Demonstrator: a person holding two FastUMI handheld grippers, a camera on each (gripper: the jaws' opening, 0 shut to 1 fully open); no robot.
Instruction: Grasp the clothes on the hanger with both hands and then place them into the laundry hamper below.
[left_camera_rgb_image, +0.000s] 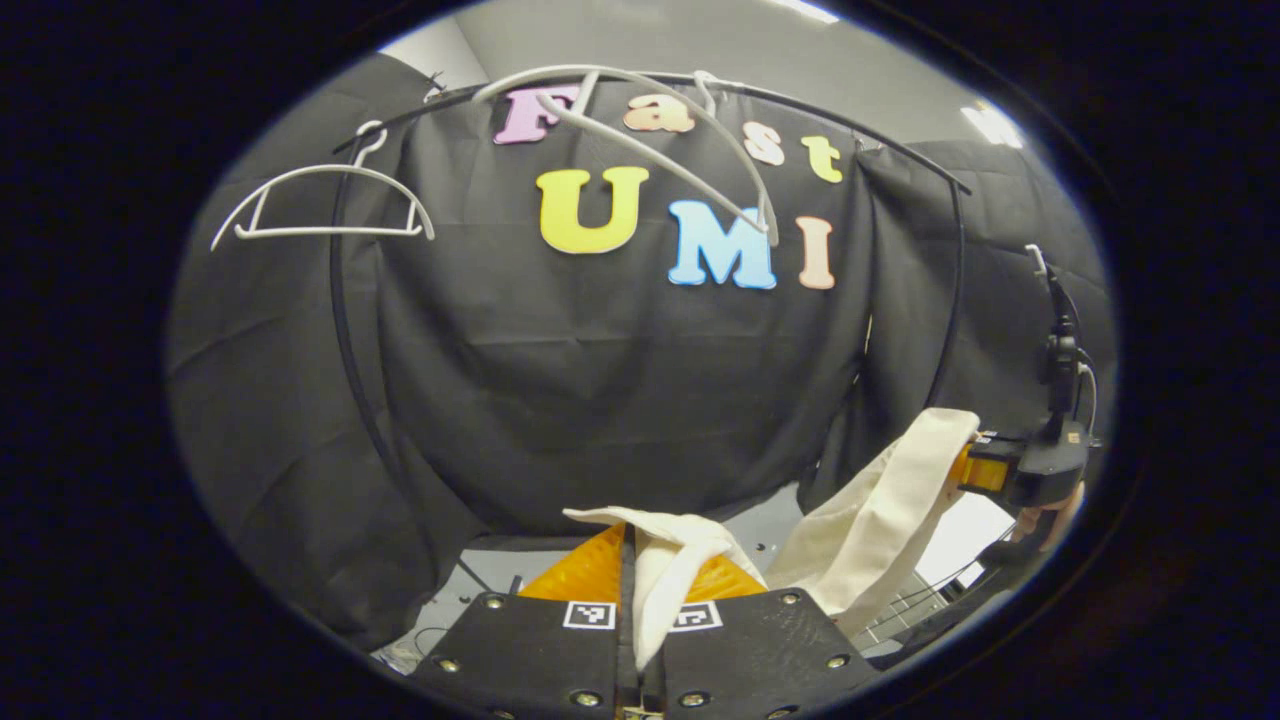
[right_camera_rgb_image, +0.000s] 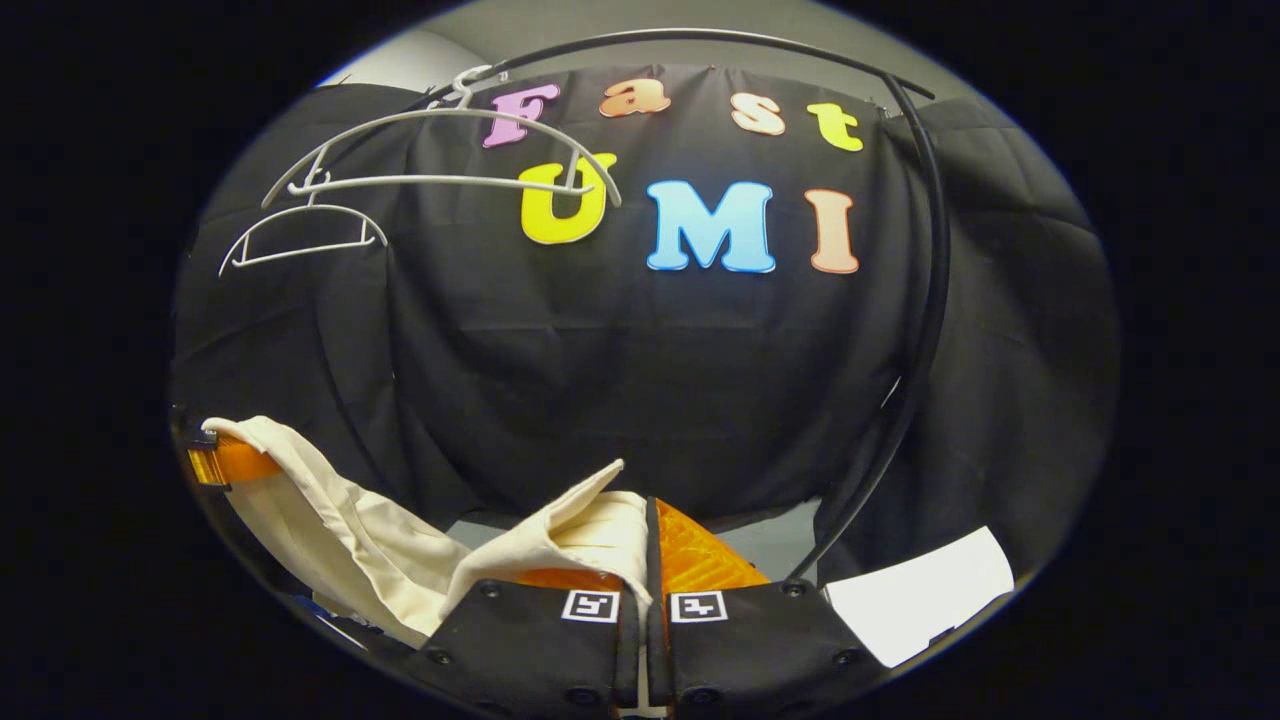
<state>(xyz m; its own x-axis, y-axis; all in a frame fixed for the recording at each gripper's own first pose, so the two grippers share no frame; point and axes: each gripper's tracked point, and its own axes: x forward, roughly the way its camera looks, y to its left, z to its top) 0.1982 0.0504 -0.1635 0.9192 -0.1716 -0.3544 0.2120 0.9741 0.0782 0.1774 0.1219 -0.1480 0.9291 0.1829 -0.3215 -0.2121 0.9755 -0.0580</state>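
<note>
Hand-held gripper (left_camera_rgb_image: 637, 590): black screwed plates w/ square b&w markers.

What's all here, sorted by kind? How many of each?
White hangers on the rail: 2, one and another
Cream garment, off the hangers: 1
Grippers pinching that garment: 2, left gripper and right gripper
Black clothes rail: 1
White sheet, lower right: 1
Total: 7

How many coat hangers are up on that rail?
2, both bare. In the right gripper view, the larger hanger hangs near the rail's top left, and the smaller hanger sits just below and left of it. Others could be hidden beyond the edges.
</note>
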